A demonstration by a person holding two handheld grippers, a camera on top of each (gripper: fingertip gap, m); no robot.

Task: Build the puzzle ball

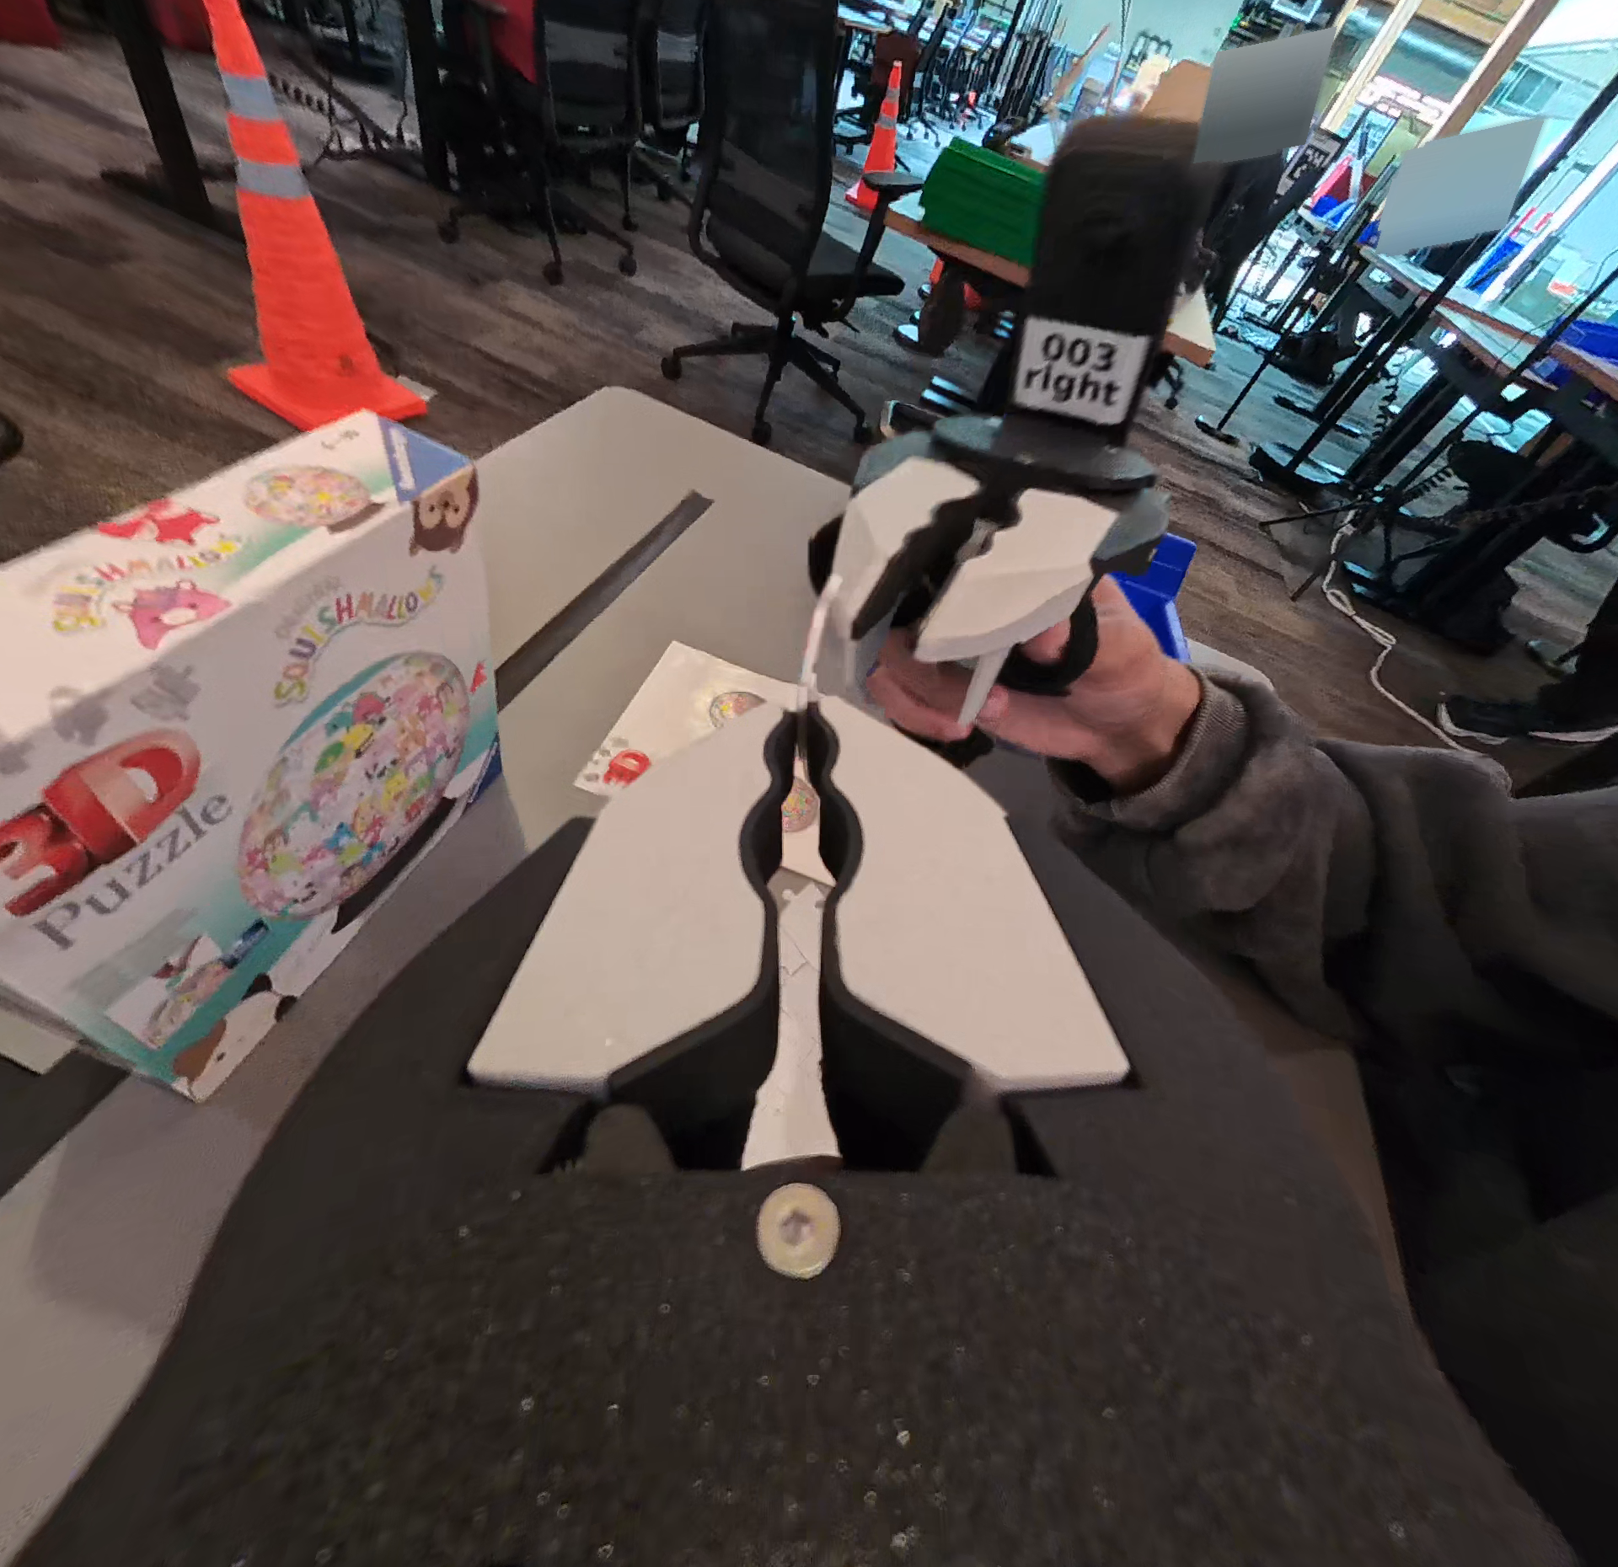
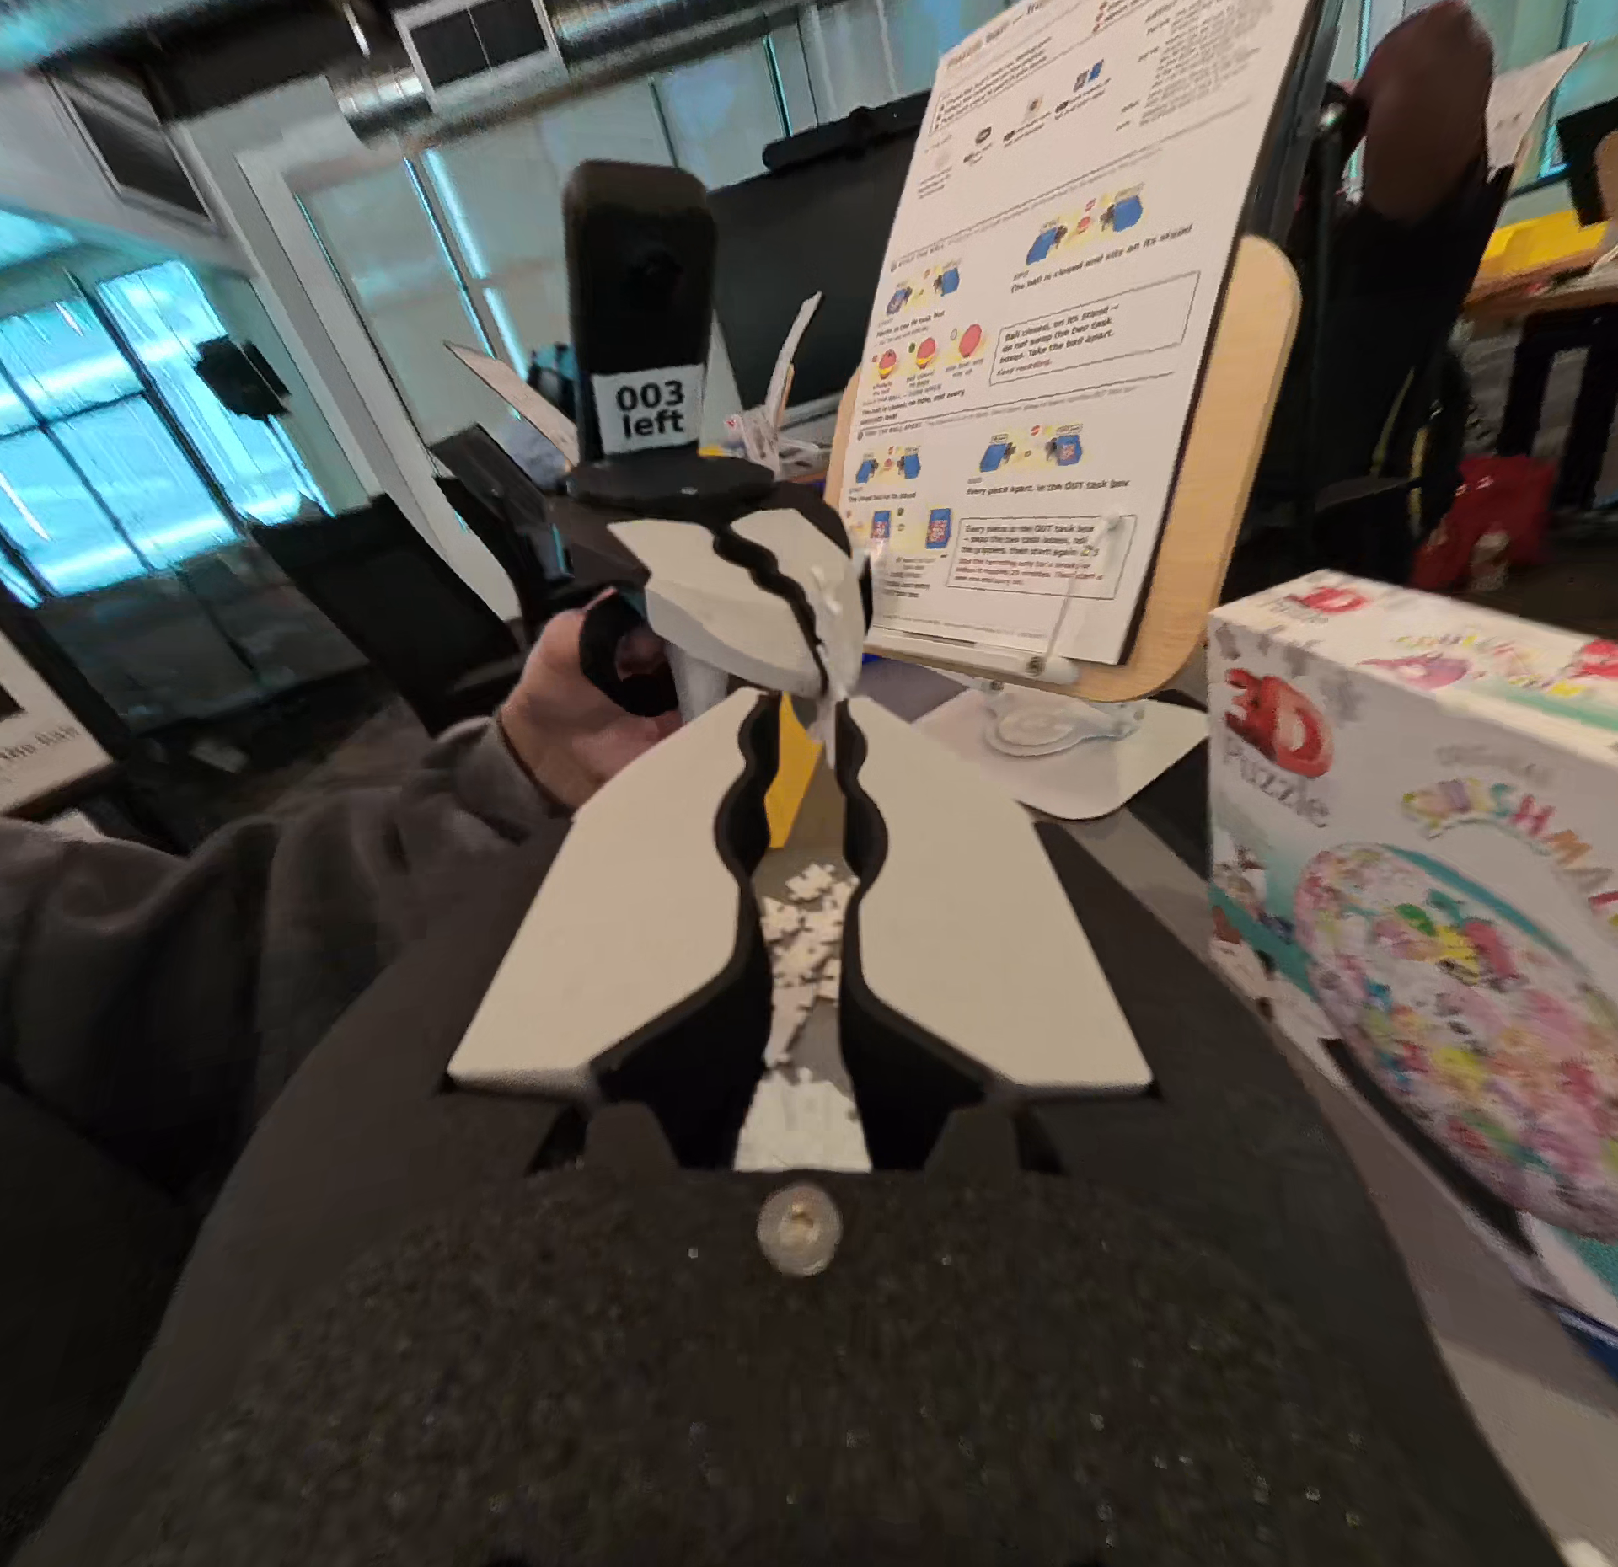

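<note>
Honestly, it looked precarious: the left gripper (image 1: pixel 798 720) and right gripper (image 2: pixel 801 720) met tip to tip above the table (image 1: pixel 560 510), each clenched on a thin white puzzle piece (image 2: pixel 832 650). A slight twist could have popped one loose among the loose pieces (image 2: pixel 801 938) below.

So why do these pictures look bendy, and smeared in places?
Both views are wide-angle, so straight edges bow near the borders. Left wrist view: fairly sharp, though the puzzle box is slightly soft. Right wrist view: motion blur smears the box, the instruction sheet and the windows; the near gripper stays crisp.
</note>
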